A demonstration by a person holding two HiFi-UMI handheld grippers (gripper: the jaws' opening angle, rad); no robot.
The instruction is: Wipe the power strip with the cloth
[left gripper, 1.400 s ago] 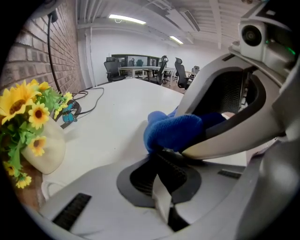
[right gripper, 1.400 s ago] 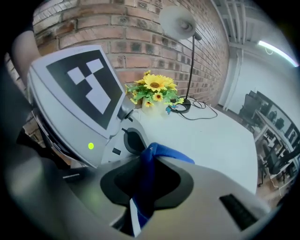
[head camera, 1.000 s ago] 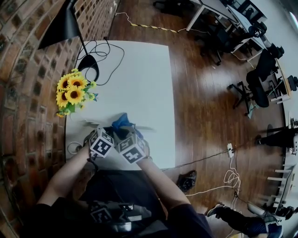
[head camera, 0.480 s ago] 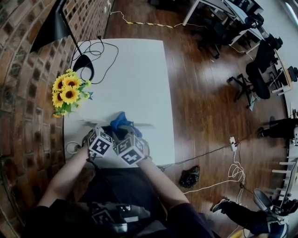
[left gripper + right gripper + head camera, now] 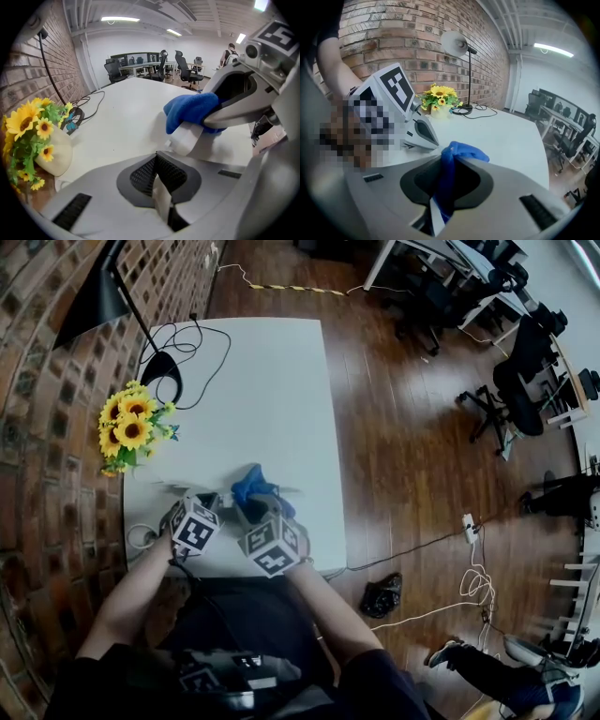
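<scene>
The blue cloth (image 5: 253,487) (image 5: 187,107) (image 5: 459,152) is bunched between the jaws of my right gripper (image 5: 259,508) (image 5: 440,206), which is shut on it near the table's front edge. A long white power strip (image 5: 289,490) lies across the white table (image 5: 262,390) under the cloth; it is faint against the table, and the grippers hide its middle. Just left of the cloth, my left gripper (image 5: 212,502) (image 5: 161,197) points steeply down, shut with nothing between its jaws. The right gripper view shows the left gripper (image 5: 419,133) close beside the cloth.
A vase of sunflowers (image 5: 131,427) (image 5: 33,126) stands at the table's left edge by the brick wall. Behind it is a black lamp (image 5: 89,306) with its base (image 5: 159,371) and looped cables. A coiled cable (image 5: 141,538) hangs at the front left corner. Office chairs stand far right.
My right gripper has shifted a little to the right with the blue cloth, away from the left gripper. The left gripper has stayed in place.
</scene>
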